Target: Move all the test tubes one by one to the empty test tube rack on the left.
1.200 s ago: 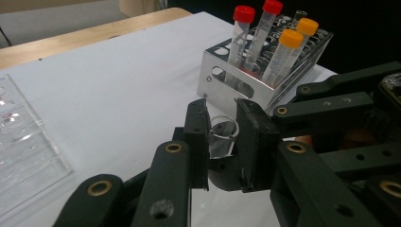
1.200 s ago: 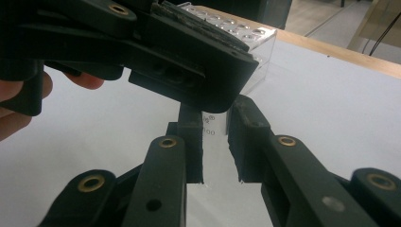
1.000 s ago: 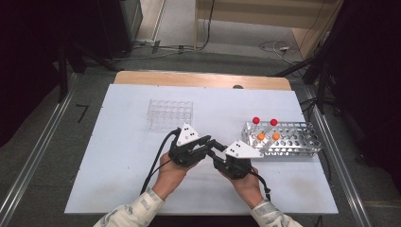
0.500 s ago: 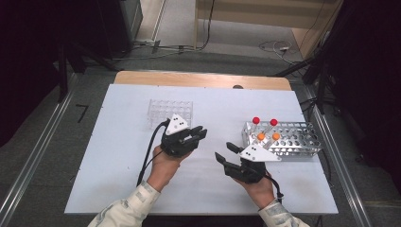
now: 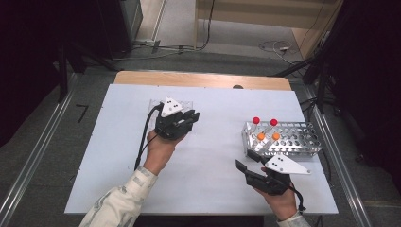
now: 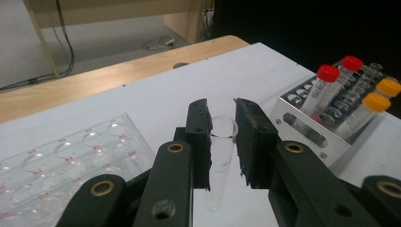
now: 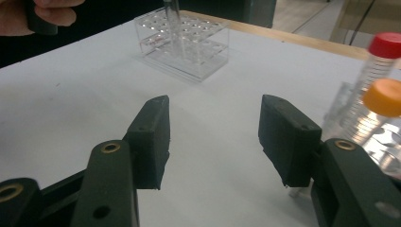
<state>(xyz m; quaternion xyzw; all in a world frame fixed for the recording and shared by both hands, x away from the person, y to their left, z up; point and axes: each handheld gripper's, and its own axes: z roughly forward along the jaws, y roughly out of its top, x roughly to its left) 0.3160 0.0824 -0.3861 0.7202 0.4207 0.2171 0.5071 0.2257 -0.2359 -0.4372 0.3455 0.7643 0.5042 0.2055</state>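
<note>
Left gripper (image 6: 222,137) clamping clear tube (image 6: 220,161)

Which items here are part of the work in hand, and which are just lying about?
In use:
- uncapped clear glass tube, clamped in left gripper
- clear plastic rack
- metal rack of red- and orange-capped tubes
- open, empty right gripper

Idle:
- floor cables

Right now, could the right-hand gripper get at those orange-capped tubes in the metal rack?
Probably yes. The right gripper is open and empty, the metal rack sits just beyond it, and the orange-capped tubes stand on the near side with nothing between.
</note>
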